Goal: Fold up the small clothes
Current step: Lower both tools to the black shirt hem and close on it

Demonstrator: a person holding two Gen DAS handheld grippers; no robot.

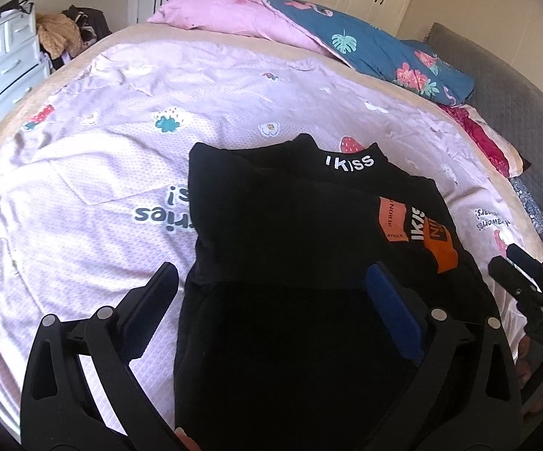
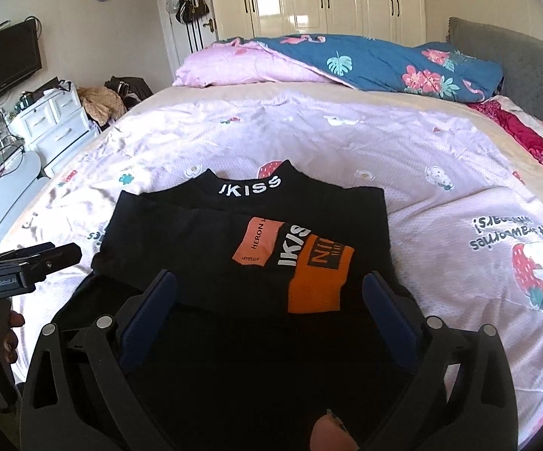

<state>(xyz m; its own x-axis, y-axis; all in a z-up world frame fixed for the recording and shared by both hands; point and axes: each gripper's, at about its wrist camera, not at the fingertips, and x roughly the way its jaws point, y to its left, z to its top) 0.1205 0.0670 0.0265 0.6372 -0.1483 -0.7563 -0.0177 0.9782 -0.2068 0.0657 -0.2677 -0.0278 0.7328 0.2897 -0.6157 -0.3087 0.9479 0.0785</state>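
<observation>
My left gripper (image 1: pixel 273 280) and right gripper (image 2: pixel 269 289) both gape wide, empty, above the folded black top (image 2: pixel 211 233) (collar away) on the pink sheet (image 2: pixel 346 143).

The right gripper (image 2: pixel 269 297) stands wide open at 6 o'clock, nothing between its blue pads (image 2: pixel 147 308), over a folded black top (image 2: pixel 241 225) lying on a pink sheet (image 2: pixel 421 158). The top's collar, lettered in white, points to 12 o'clock; orange patches (image 2: pixel 316 282) face up. The left gripper (image 2: pixel 27 267) juts in at 9 o'clock. A blue quilt (image 2: pixel 380 64) lies at 1 o'clock.
</observation>
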